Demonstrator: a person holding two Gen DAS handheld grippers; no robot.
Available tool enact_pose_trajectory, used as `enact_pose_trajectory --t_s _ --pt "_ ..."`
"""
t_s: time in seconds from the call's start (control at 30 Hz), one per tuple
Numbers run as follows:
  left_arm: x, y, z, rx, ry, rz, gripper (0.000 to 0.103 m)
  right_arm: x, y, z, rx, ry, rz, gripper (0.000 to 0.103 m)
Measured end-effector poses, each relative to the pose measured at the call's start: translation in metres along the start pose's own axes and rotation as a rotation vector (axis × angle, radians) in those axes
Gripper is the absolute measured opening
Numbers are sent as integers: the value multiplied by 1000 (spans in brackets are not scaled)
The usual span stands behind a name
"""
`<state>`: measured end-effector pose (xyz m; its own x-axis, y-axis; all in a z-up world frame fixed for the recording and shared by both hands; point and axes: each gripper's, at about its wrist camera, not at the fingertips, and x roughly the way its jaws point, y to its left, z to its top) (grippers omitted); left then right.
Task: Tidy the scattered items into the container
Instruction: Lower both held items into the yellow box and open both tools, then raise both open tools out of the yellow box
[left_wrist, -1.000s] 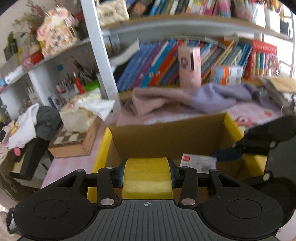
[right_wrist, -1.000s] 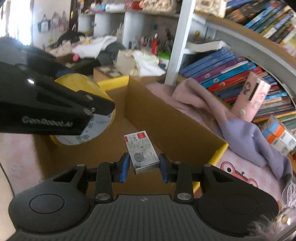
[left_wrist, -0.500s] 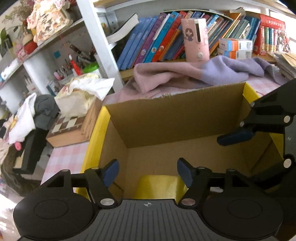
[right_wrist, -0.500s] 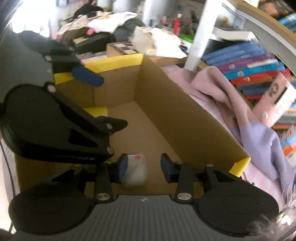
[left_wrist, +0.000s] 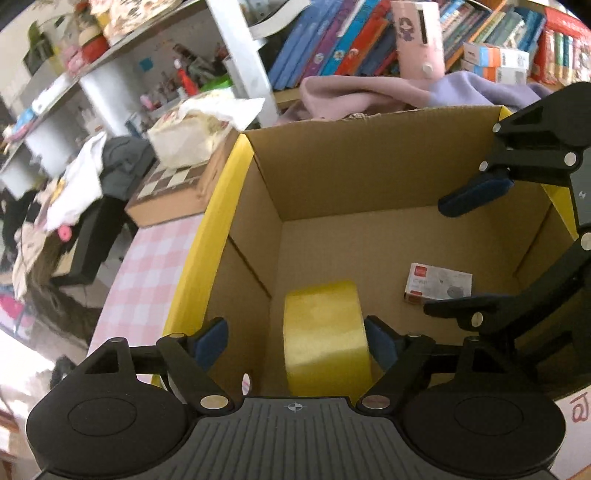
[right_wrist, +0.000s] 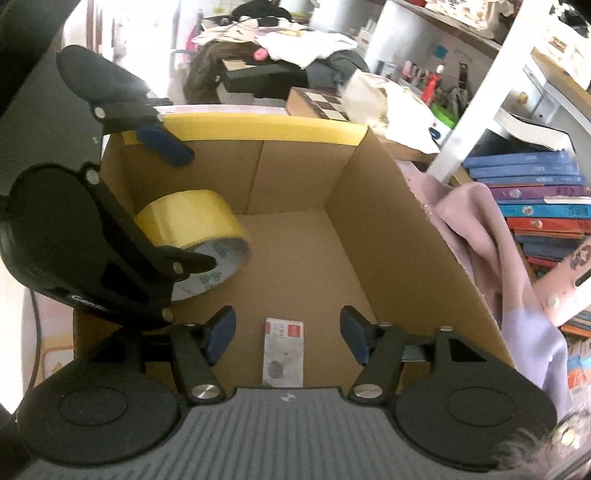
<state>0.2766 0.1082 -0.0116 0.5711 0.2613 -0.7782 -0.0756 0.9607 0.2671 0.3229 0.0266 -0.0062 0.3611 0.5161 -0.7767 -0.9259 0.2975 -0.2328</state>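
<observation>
Since the earlier frames the yellow tape roll (left_wrist: 327, 338) has left the left hand-held gripper (left_wrist: 295, 341) and now stands on edge on the floor of the cardboard box (left_wrist: 369, 177), while the small white card pack (right_wrist: 283, 350) has dropped from the right hand-held gripper (right_wrist: 288, 334) and lies flat on the box floor. Both sets of jaws have just been opening. The left pair stands wide apart, angled steeply down into the box, with the roll between the blue pads (left_wrist: 210, 341) and a clear gap on the left side; on the right side the pad sits just beside the roll, and contact cannot be told. The right pair is likewise apart and tilted down, the pack between and beyond the pads (right_wrist: 221, 334), touching neither. In the left wrist view the right hand-held gripper reaches in from the right edge, above the pack. The box, yellow-edged along its rim, sits on a pink checked surface (left_wrist: 147, 254), with a pink and lilac cloth (left_wrist: 388, 96) just behind it.
</observation>
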Motion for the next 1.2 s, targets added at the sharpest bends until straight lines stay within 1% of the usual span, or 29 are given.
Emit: enact_pose_trajectory --t_s 0.13,0.27,0.3,0.37,0.4,0.43,0.47,0.5,0.53,0.7,0.87,1.03,1.2 --pt "-5 0 -6 -14 4 6 82 -3 2 -1 -9 -13 11 66" --pt "-5 0 -6 -16 8 10 81 -5 5 -3 -11 -21 0 67" --pt "-6 -1 -6 -14 5 22 82 -6 5 -3 -9 -24 -7 67" --pt "-12 -5 -5 3 -15 52 82 -6 4 -3 0 -30 -20 68" --pt "-15 -6 -4 10 -24 59 82 -8 4 -4 5 -38 -27 70" --pt "-19 -6 -3 13 -35 60 84 -11 3 -5 10 -50 -35 71" --pt "-24 -7 -3 8 -55 62 86 -15 3 -7 16 -66 -45 77" --pt "-31 -6 -3 -4 -83 67 91 -19 2 -8 22 -79 -58 84" --pt "-37 -6 -2 -16 -106 68 95 -23 0 -11 28 -94 -68 84" --pt "-72 -4 6 -103 -221 62 96 -50 -5 -24 99 -178 -77 85" --pt "-105 -3 9 -177 -325 40 100 -86 -6 -35 158 -279 -98 84" --pt "-125 -5 6 -192 -383 33 100 -117 -8 -44 244 -358 -127 84" --pt "-137 -7 -2 -208 -402 16 100 -141 -1 -52 295 -394 -156 84"
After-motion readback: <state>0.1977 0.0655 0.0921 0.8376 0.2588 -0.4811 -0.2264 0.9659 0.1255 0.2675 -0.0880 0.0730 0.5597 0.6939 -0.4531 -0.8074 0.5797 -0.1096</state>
